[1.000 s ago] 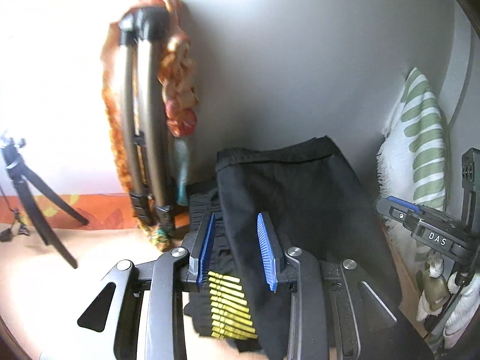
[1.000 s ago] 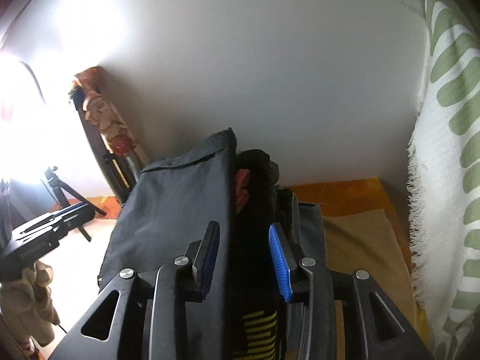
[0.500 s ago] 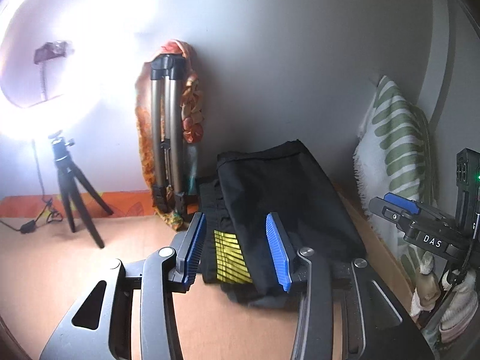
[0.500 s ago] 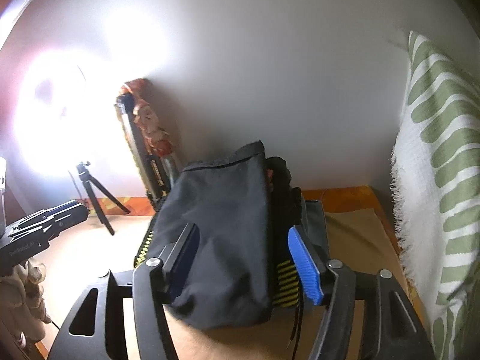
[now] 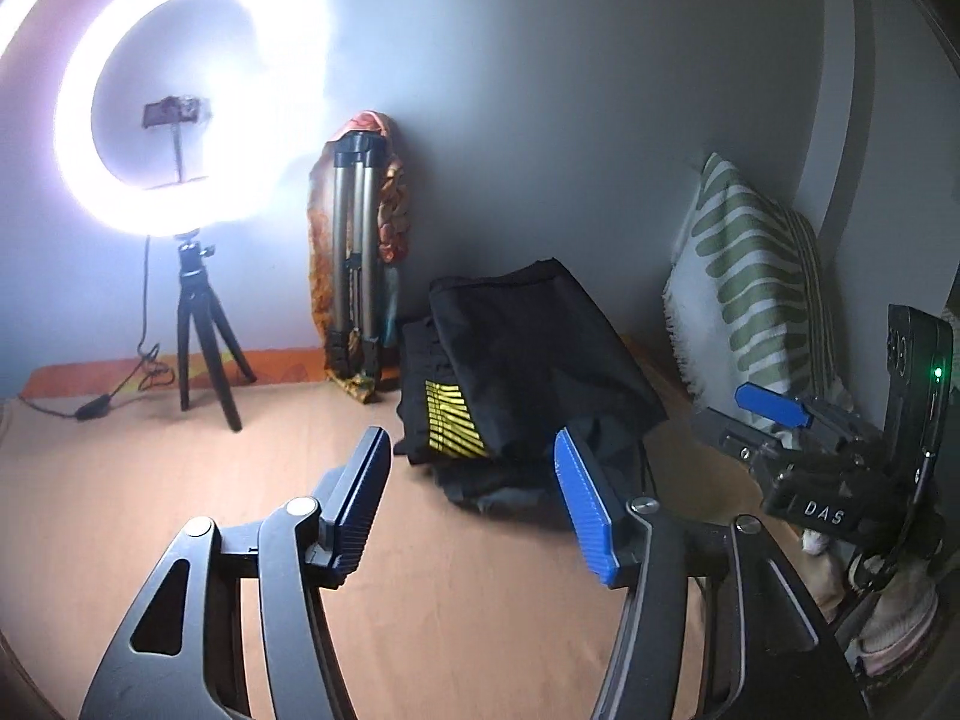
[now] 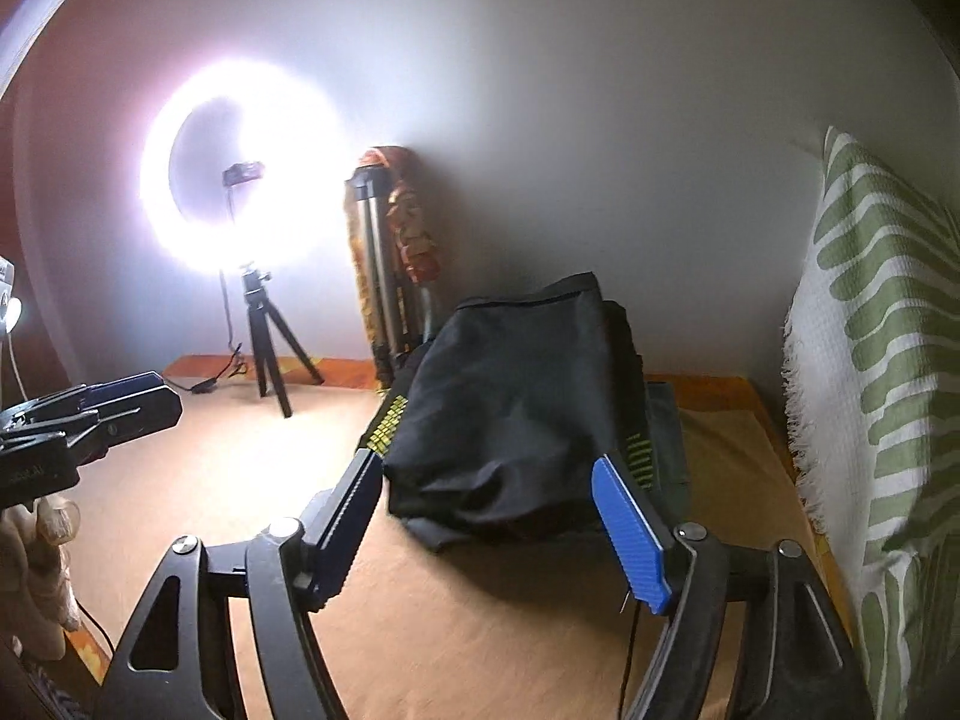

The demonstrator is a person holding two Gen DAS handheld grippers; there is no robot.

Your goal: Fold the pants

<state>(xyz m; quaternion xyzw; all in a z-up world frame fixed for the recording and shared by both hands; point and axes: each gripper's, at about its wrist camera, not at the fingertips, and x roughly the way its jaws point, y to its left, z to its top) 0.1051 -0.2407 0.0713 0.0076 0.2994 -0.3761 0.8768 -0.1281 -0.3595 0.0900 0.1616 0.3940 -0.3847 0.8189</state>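
Left wrist view: the left gripper (image 5: 468,480) sits low in frame with its fingers (image 5: 585,507) spread apart and nothing between them; the jaws have just been opening. The pants (image 5: 528,360) lie as a folded black bundle at 12 o'clock from the fingers, apart from them, on the tan bed cover (image 5: 180,480). A yellow striped print (image 5: 450,426) faces up on the layer beneath the top fold. The bundle rests near the wall, probably so the open surface in front is free for handling.

In the right wrist view, the right gripper (image 6: 492,516) also shows its fingers (image 6: 630,534) wide apart, empty, jaws just opened. The pants (image 6: 516,402) lie at 12 o'clock, just beyond the fingertips, not touched. The striped pillow (image 6: 882,390) stands at 3 o'clock against the wall. The ring light (image 6: 240,204) on its small tripod stands at 10 o'clock, lighting the work area.

Judgement: both grippers have let go because the fold looks complete
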